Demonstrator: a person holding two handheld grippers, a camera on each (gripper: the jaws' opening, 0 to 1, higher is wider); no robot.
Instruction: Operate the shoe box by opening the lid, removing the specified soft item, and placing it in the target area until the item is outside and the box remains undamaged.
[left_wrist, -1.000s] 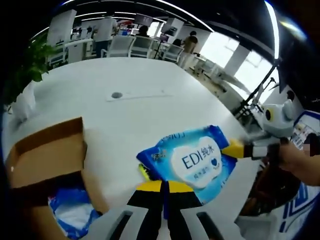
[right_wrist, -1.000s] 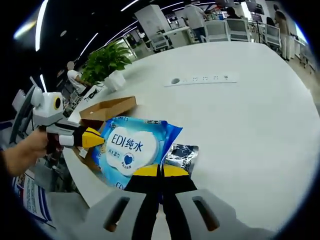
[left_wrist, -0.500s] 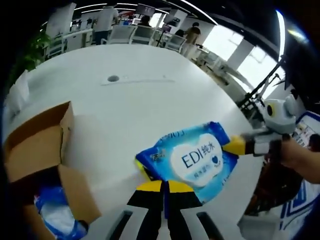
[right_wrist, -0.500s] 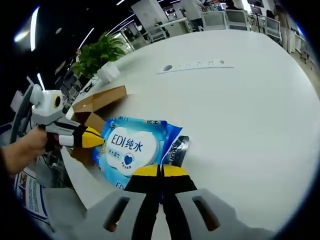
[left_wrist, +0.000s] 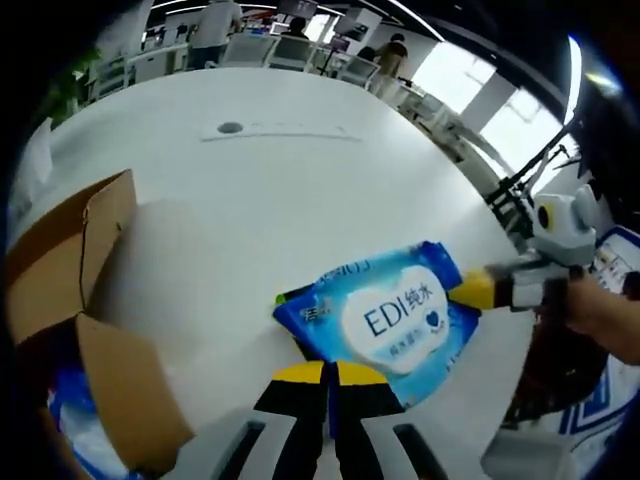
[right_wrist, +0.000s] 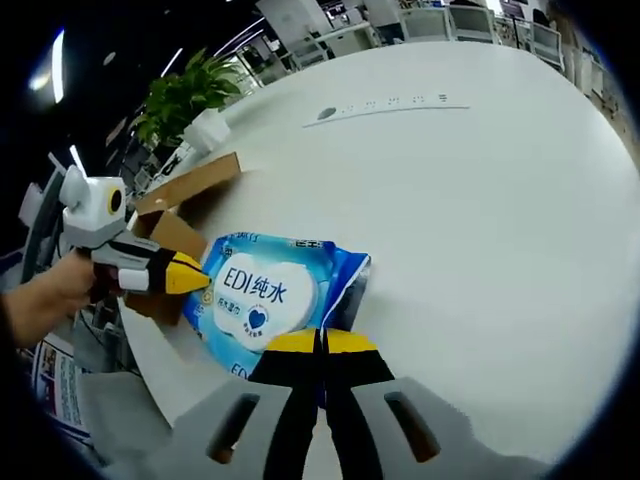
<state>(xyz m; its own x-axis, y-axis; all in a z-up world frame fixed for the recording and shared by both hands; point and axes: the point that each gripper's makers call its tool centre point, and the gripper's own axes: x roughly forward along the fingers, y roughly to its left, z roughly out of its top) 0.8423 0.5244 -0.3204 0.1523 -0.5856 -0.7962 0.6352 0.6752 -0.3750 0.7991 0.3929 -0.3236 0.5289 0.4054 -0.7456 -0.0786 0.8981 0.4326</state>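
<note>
The pack of wet wipes (left_wrist: 392, 318) was out of the box and held above the white table (left_wrist: 250, 220), near the table's edge closest to the person. Both grippers were clamped on it at opposite ends. The left gripper (left_wrist: 325, 374) had its yellow-tipped jaws pressed together on one edge of the pack; in the right gripper view it entered from the left (right_wrist: 185, 273), gripping the pack's far side. The right gripper (right_wrist: 320, 342) likewise had its jaws closed tight on the pack's (right_wrist: 275, 295) near edge, and appeared in the left gripper view (left_wrist: 478, 290) with a hand (left_wrist: 600, 318) behind it.

The cardboard box (left_wrist: 75, 300) stood open at the table's edge, to the left in the left gripper view, flaps raised, with blue and white material visible inside. It showed no tearing. In the right gripper view, the box (right_wrist: 180, 205) lay beyond the pack, near a potted plant (right_wrist: 190, 95).

Assessed risks: the pack hung close to the table's edge, so release there could let it slide off. Opposing pulls from the two grippers could stretch or tear the soft wrapper. A low sweep towards the box could catch a raised flap and crease it.
</note>
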